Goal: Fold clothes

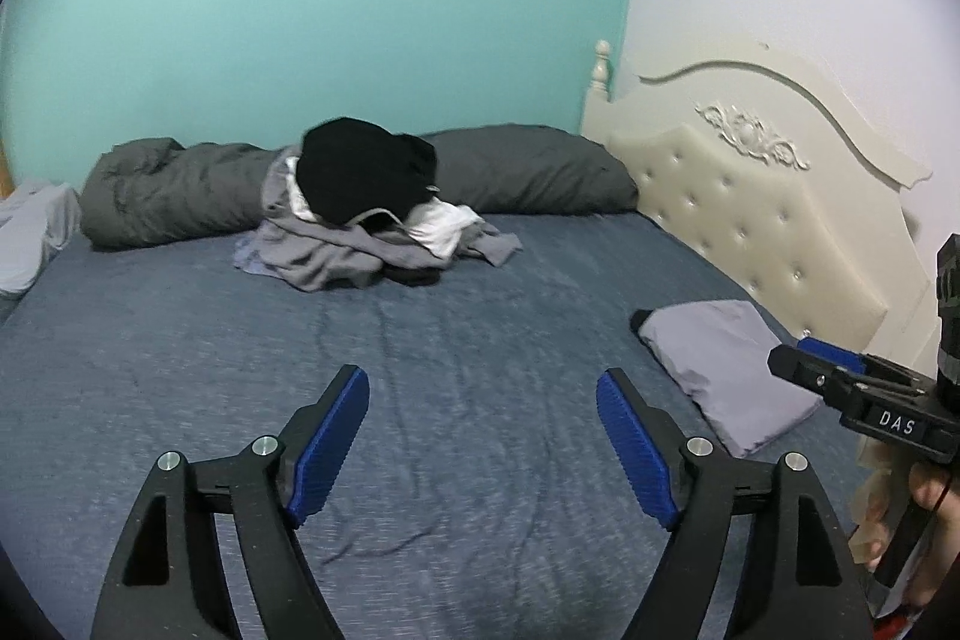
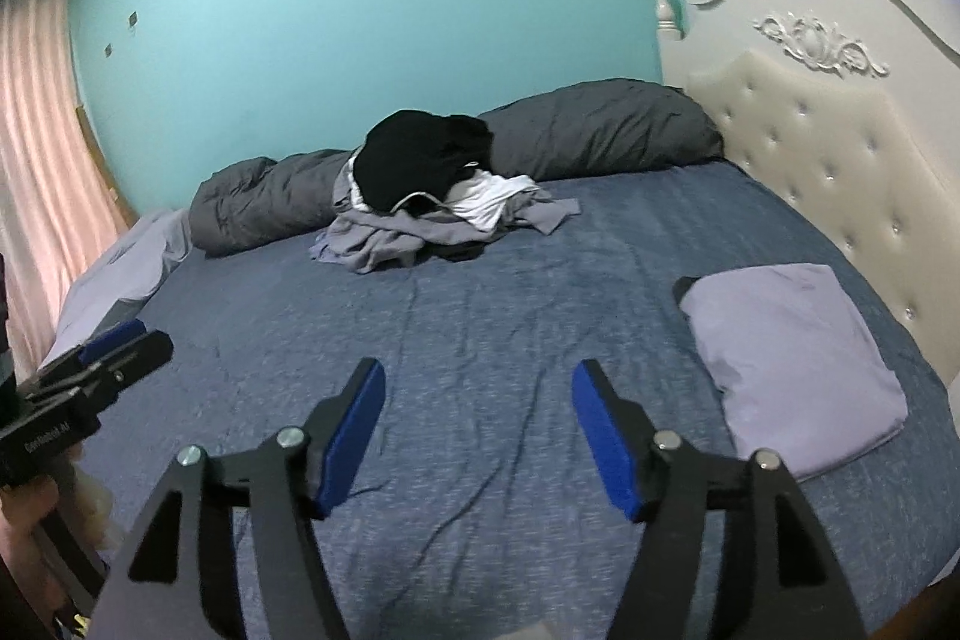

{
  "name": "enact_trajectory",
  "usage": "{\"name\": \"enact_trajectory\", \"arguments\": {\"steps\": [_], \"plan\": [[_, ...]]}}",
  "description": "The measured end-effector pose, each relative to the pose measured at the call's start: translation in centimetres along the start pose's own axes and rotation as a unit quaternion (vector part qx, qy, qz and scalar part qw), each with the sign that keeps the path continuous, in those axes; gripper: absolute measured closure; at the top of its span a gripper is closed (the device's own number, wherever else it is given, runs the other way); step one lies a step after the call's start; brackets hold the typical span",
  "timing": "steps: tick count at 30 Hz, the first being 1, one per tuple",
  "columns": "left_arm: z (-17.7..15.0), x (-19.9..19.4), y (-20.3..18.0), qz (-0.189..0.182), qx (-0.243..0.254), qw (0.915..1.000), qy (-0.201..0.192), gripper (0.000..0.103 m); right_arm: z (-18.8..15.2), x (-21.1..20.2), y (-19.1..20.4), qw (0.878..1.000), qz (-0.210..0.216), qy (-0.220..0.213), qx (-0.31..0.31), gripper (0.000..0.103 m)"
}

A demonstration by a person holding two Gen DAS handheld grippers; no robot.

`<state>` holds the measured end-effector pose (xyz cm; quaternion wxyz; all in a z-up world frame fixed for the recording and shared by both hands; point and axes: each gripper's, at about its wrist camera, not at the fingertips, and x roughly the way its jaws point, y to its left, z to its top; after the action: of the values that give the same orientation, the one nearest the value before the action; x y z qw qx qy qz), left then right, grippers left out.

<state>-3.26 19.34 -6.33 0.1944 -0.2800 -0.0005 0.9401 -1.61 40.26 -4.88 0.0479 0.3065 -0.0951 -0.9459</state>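
Observation:
A heap of unfolded clothes (image 1: 366, 214), black on top with grey and white beneath, lies at the far middle of the bed; it also shows in the right wrist view (image 2: 432, 196). A folded lilac garment (image 1: 726, 370) lies flat at the right near the headboard, also in the right wrist view (image 2: 792, 364). My left gripper (image 1: 483, 388) is open and empty above bare blue bedsheet. My right gripper (image 2: 478, 379) is open and empty above the sheet, left of the folded garment. Each gripper shows at the edge of the other's view.
A rolled grey duvet (image 1: 180, 190) lies along the turquoise wall behind the heap. A cream tufted headboard (image 1: 750, 220) bounds the bed on the right. A pale cloth (image 1: 30, 232) lies at the left edge, by a pink curtain (image 2: 42, 130). Blue bedsheet (image 2: 480, 316) spreads between.

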Motion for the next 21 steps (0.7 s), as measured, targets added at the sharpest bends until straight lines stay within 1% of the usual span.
{"name": "enact_trajectory", "arguments": {"steps": [3, 10, 12, 14, 16, 18, 20, 21], "plan": [[-0.1, -1.4, 1.6, 0.009, -0.007, 0.9999, -0.007, 0.018, -0.1, 0.1, 1.8, 1.0, 0.002, -0.001, -0.005, 0.027], [-0.5, -4.1, 4.0, 0.008, -0.017, 0.9997, -0.019, 0.016, -0.5, -0.3, 4.3, 1.0, -0.007, -0.008, -0.003, 0.025], [-0.7, -4.4, 4.0, 0.002, -0.018, 0.9997, -0.019, 0.014, -0.9, -0.3, 4.6, 1.0, -0.028, -0.003, 0.001, 0.025], [-0.9, -4.7, 3.9, -0.006, -0.018, 0.9996, -0.019, 0.012, -1.6, -0.5, 4.5, 0.999, -0.036, -0.001, 0.016, 0.024], [-1.1, -5.0, 3.7, -0.011, -0.016, 0.9996, -0.02, 0.011, -2.5, -0.9, 4.2, 0.998, -0.046, 0.001, 0.034, 0.017], [-1.3, -5.3, 3.3, -0.018, -0.011, 0.9996, -0.021, 0.009, -3.4, -1.4, 4.0, 0.997, -0.062, 0.001, 0.047, 0.016], [-1.5, -5.6, 2.8, -0.027, -0.006, 0.9994, -0.021, 0.003, -4.3, -2.0, 3.7, 0.996, -0.076, 0.002, 0.055, 0.016], [-1.6, -5.8, 2.6, -0.031, -0.004, 0.9993, -0.021, 0.002, -4.8, -2.3, 3.5, 0.995, -0.084, 0.001, 0.058, 0.016]]}}
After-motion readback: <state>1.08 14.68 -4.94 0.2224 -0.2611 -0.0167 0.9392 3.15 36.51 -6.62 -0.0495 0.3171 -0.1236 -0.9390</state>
